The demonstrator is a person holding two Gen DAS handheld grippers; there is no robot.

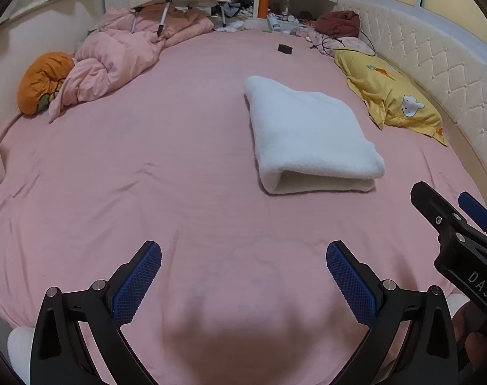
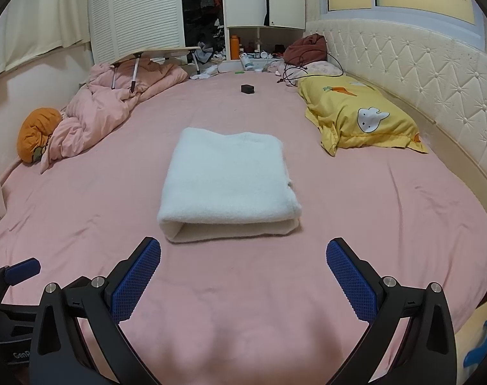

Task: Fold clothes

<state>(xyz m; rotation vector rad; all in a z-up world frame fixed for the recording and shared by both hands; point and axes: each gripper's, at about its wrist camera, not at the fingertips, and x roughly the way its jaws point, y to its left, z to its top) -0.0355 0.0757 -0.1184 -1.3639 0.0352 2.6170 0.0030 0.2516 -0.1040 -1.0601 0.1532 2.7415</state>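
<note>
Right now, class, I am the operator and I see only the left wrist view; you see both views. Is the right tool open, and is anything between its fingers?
Observer: The right tool is wide open. Between its blue pads there is only the pink bedsheet.
Operator: Where is the folded white fleece cloth relative to it?
Observer: The folded white fleece cloth lies straight ahead of it, roughly centred between the fingers and clear of the fingertips.
Operator: Is the cloth's right side tidy?
Observer: Mostly. The right side edge has a small notch where the layer ends show.
</note>
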